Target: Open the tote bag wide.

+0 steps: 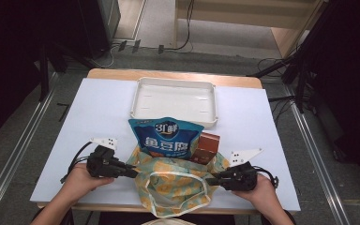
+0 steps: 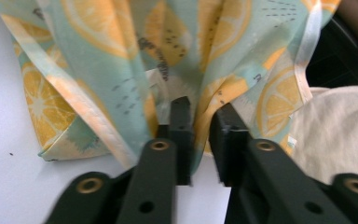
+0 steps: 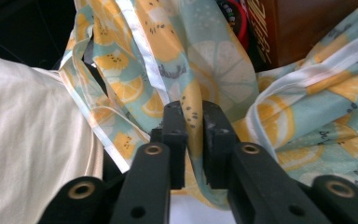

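Observation:
A cloth bag (image 1: 173, 180) printed with lemon slices lies at the table's near edge. A blue snack pouch (image 1: 166, 138) and a brown box (image 1: 206, 147) stick out of its far opening. My left gripper (image 1: 133, 173) is at the bag's left edge. In the left gripper view its jaws (image 2: 200, 112) stand slightly apart, with a fold of the bag (image 2: 121, 60) hanging loosely in the gap. My right gripper (image 1: 209, 179) is at the bag's right edge. In the right gripper view its jaws (image 3: 194, 112) pinch a fold of the bag (image 3: 205, 56), with the brown box (image 3: 303, 28) beyond.
A white rectangular tray (image 1: 174, 101) sits at the far middle of the white-covered table (image 1: 98, 122), just behind the pouch. The person's light shirt (image 3: 28, 140) is close behind the bag at the near edge. Cables trail from both grippers.

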The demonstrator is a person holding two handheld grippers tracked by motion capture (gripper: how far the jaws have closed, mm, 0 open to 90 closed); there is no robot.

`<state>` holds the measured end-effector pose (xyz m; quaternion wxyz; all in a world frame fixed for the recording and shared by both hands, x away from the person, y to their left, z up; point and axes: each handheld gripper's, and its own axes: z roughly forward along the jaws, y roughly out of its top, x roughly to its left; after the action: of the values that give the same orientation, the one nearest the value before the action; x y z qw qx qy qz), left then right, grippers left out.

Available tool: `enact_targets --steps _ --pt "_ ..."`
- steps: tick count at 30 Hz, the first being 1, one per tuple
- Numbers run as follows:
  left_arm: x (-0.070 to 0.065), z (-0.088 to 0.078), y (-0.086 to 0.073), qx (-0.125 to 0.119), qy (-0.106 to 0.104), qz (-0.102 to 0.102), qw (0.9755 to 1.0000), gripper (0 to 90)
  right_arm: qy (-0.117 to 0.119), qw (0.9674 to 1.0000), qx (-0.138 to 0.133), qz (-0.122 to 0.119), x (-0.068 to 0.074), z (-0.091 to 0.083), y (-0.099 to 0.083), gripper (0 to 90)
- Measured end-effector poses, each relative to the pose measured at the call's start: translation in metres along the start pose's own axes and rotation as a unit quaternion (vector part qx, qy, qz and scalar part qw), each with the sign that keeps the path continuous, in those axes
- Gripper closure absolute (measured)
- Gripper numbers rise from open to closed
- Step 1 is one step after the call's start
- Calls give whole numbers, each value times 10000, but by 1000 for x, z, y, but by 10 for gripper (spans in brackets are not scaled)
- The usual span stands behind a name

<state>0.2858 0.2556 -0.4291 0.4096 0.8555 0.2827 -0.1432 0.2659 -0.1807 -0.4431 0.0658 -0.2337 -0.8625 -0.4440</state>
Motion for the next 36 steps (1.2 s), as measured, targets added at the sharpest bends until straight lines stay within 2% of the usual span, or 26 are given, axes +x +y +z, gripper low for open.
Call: enact_targets --steps 1,5,8,15,18,20,25,31,34,36 --pt "-2 -2 1 10 70 12 10000 744 -3 10000 -11 -6 1 -1 0 784" --pt "-6 -9 2 -58 126 72 9999 646 -39 10000 -68 -46 3 -8 3 723" --pt "-13 -22 6 -172 228 180 9994 599 -112 9996 -252 -85 7 -22 7 671" --pt "-24 -40 13 -380 347 384 9979 505 -203 9984 -507 -125 12 -41 16 637" --pt "-27 -45 16 -460 388 415 9973 490 -213 9983 -529 -151 13 -43 19 625" --pt "-33 -49 22 -530 372 514 9966 467 -210 9984 -501 -142 15 -42 23 610" --pt "-38 -38 32 -395 320 600 9969 425 -174 9986 -449 -233 19 -33 30 568" --pt "-39 -18 42 -234 123 661 9975 377 -122 9988 -373 -284 23 -22 34 491" --pt "-37 -4 45 -103 130 706 9974 365 -34 9991 -348 -242 24 -14 34 413" --pt "-35 1 44 -59 167 649 9977 370 -8 9993 -304 -227 26 -10 33 403"
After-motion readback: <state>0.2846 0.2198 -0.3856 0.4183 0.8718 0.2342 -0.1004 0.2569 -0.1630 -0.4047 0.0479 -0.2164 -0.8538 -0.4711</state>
